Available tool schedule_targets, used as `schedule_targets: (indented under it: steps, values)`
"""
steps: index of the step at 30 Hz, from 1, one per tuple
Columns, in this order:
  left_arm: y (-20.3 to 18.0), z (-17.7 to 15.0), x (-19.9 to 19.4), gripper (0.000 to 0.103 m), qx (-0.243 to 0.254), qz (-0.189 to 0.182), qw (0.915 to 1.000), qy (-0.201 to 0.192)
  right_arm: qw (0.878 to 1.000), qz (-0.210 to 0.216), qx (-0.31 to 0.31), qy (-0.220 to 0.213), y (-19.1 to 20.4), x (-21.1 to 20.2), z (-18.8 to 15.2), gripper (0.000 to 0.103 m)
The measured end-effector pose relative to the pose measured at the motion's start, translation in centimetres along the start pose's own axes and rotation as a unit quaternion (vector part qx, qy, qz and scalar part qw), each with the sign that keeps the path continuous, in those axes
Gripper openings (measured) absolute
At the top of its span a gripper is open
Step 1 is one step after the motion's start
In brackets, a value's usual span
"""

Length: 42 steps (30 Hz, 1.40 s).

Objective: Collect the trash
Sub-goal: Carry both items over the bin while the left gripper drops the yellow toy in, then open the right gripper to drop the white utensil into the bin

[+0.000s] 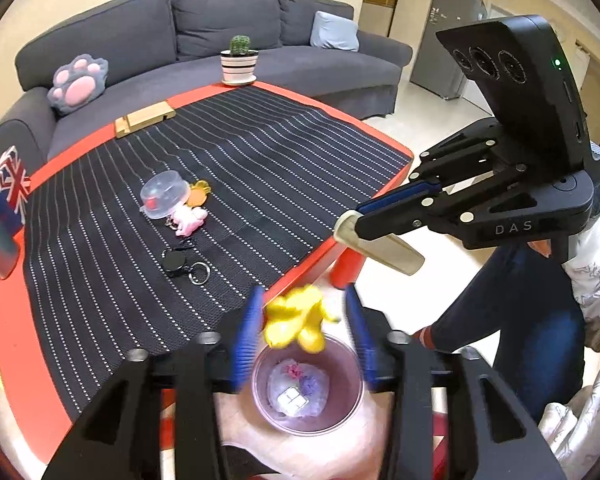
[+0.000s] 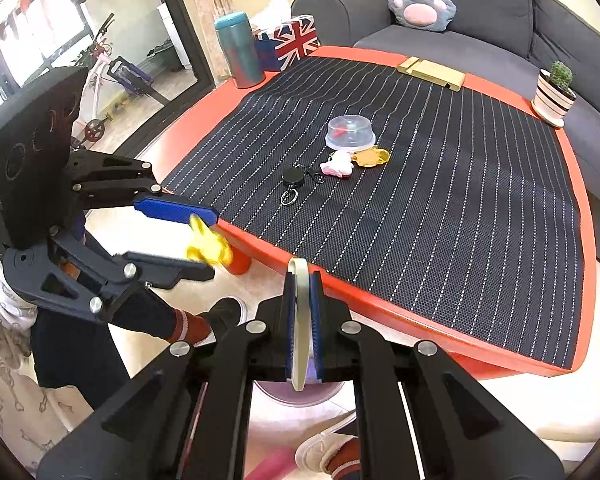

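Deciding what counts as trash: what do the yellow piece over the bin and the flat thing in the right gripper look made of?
Yellow piece: probably crumpled plastic film or wrapper, glossy and creased, though blurred. Flat thing: a thin, rigid, smooth cream disc, likely plastic, possibly the lid of the bin, itself translucent purple plastic.

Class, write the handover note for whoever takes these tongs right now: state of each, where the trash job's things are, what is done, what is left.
Left tongs: open, jaws apart beside the table edge; the yellow wrapper sits blurred between them, directly above the bin.
Right tongs: shut on the bin's pale flat lid, held off to the side.
Done: crumpled plastic already lies in the bin.
Left: confirm the wrapper lands inside, then refit the lid. Whether the items on the mat count as trash is unclear.
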<state>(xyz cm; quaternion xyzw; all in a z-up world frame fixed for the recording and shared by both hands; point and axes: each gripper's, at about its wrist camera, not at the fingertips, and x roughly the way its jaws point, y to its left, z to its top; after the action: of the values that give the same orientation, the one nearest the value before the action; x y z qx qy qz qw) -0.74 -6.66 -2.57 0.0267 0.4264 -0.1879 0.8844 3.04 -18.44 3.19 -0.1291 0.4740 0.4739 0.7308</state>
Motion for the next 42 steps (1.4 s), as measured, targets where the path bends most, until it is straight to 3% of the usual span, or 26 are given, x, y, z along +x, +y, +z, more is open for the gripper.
schedule_targets:
  steps: [1, 2, 5, 42]
  values:
    - [0.0, 0.0, 0.0, 0.077, 0.000, -0.002, 1.0000, -0.001, 1.000, 0.001, 0.000, -0.001, 0.0, -0.1, 0.0, 0.007]
    - [0.1, 0.0, 0.0, 0.089, -0.003, -0.004, 1.0000, -0.006, 1.000, 0.001, 0.000, -0.001, 0.0, -0.1, 0.0, 0.007]
    - [0.4, 0.1, 0.1, 0.093, -0.010, 0.002, 0.9999, -0.006, 1.000, 0.001, 0.000, 0.000, -0.1, -0.1, -0.1, 0.007]
    - [3.7, 0.3, -2.1, 0.095, -0.058, 0.039, 0.9968, -0.039, 0.999, 0.033, -0.030, 0.011, 2.1, 0.0, -0.5, 0.007]
